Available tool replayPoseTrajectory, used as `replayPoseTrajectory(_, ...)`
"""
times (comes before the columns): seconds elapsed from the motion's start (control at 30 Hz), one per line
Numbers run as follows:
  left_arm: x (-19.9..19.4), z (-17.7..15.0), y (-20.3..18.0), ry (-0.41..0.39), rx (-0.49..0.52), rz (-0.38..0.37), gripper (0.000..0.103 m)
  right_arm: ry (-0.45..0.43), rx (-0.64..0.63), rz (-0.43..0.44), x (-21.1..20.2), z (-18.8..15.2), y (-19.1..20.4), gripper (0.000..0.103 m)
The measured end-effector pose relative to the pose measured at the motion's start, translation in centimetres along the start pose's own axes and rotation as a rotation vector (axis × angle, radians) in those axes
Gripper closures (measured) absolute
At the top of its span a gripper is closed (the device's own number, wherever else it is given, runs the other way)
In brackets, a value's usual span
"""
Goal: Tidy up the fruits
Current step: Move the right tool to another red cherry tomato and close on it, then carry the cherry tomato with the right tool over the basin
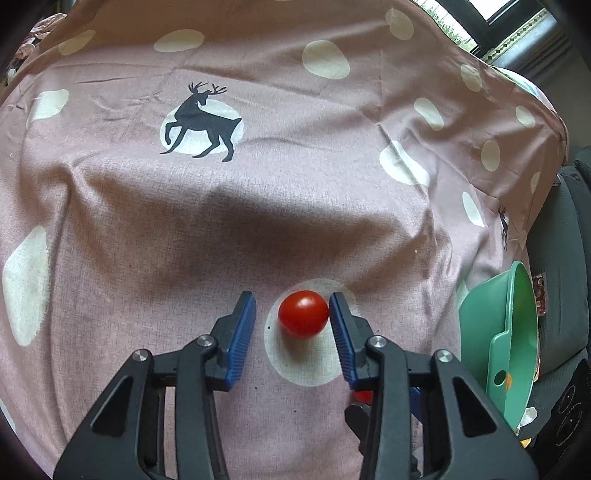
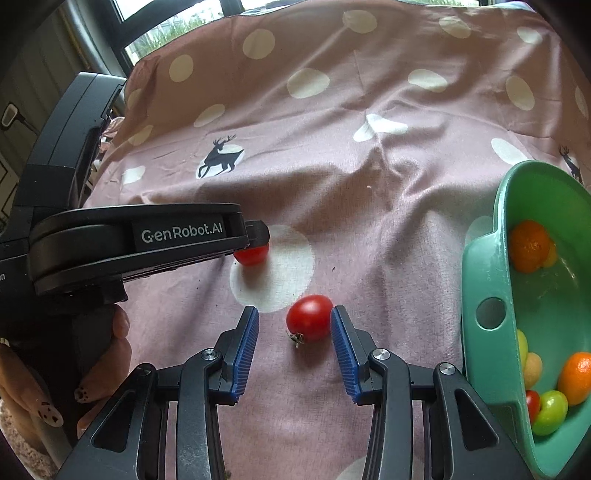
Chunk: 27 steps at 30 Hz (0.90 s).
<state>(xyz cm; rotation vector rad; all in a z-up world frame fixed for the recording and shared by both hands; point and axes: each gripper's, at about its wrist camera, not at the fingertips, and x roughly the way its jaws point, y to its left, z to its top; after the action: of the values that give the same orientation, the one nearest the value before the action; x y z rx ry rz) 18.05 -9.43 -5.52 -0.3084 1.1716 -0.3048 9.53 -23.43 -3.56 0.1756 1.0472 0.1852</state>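
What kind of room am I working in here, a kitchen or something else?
Probably a home living space, not clearly a kitchen. The work surface is draped in a pink polka-dot cloth with a deer print, a window with greenery beyond sits behind it, and a green bowl holds small fruits.

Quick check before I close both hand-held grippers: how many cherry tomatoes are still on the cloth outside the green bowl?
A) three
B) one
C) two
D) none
C: one tomato lies between the right hand-held gripper fingers, another between the left hand-held gripper fingers, both outside the green bowl.
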Motion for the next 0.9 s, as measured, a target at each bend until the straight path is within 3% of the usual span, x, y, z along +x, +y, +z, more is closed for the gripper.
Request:
replayPoseTrajectory(0.17,0.3,0.1,-0.1,-0.022,0.015,0.017,0.076,0.017,-0.005,-0.021,0.9,0.0,0.2,0.06)
replayPoseTrajectory(0.3,0.4,0.1,-0.1,-0.038,0.023,0.014,0.076,0.033,-0.005,-0.048,1.5,-0.1,0.2,0.072)
replayPoseTrajectory(0.47,-0.5,-0.3,0.1,-0.06,0.025,0.046,0.077,0.026,-0.011,-0.056,1.6,-0.2,0.4,0.073)
replayPoseTrajectory(0.57,-2.2,-0.8,-0.2,-0.097,0.047,0.062,0.077,0.028,-0.005,-0.016,0.9,-0.2,0.3,0.073)
replayPoseTrajectory(0.7,-5.7,-1.6,-1.0,-0.175,0.069,0.072,0.076,-0.032,-0.027,0.012,-1.9,-0.2,0.9,0.073)
replayPoseTrajectory(0.9,-10.7,-3.4,-3.8,-0.286,0.111,0.023,0.076,-0.157,-0.02,0.088,-7.4,-0.3,0.1,0.073)
